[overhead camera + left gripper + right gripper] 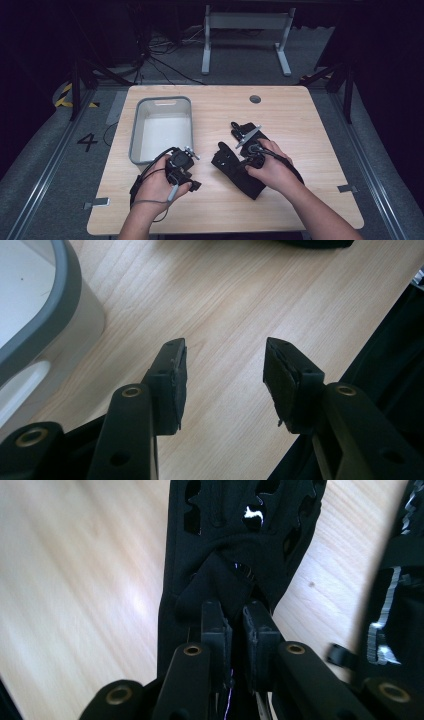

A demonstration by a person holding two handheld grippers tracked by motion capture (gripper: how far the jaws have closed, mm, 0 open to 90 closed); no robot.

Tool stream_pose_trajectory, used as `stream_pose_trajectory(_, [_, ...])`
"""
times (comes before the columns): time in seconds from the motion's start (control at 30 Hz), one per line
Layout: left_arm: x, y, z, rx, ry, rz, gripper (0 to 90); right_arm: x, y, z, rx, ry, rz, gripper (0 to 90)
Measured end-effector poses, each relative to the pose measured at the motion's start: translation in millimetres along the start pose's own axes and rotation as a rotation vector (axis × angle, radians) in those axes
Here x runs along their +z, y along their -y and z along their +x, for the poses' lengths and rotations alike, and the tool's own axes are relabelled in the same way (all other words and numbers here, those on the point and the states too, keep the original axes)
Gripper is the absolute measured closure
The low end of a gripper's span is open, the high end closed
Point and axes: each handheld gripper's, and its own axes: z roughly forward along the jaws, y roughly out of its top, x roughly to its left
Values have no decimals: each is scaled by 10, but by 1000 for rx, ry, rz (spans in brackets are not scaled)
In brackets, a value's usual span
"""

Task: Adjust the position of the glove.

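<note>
A black glove with cut-out holes lies on the wooden table, right of centre. My right gripper is shut on it: in the right gripper view a bunched fold of the black fabric sits pinched between the pads at the gripper. A second black piece with silvery stripes lies just beyond it, and appears at the right edge of the right gripper view. My left gripper hovers near the bin's front corner, its jaws open over bare wood at the gripper, nothing between them.
A grey-rimmed white bin stands at the table's left, looking empty; its rounded corner is close to my left jaws. A round cable hole sits near the far edge. Beyond the table stands a white frame.
</note>
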Motion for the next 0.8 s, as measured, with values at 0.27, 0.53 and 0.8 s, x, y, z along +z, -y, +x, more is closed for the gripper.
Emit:
stream_pose_trajectory(0.27, [55,-71,-8,14,7,13,528,-212,188,34,-212,-56,64,811])
stream_pose_trajectory(0.53, [82,-119,-22,26,13,17,526,-260,326,-25,-278,-100,77,805])
stream_pose_trajectory(0.8, [82,-134,-26,31,15,17,521,-227,400,-45,-356,-143,111,802])
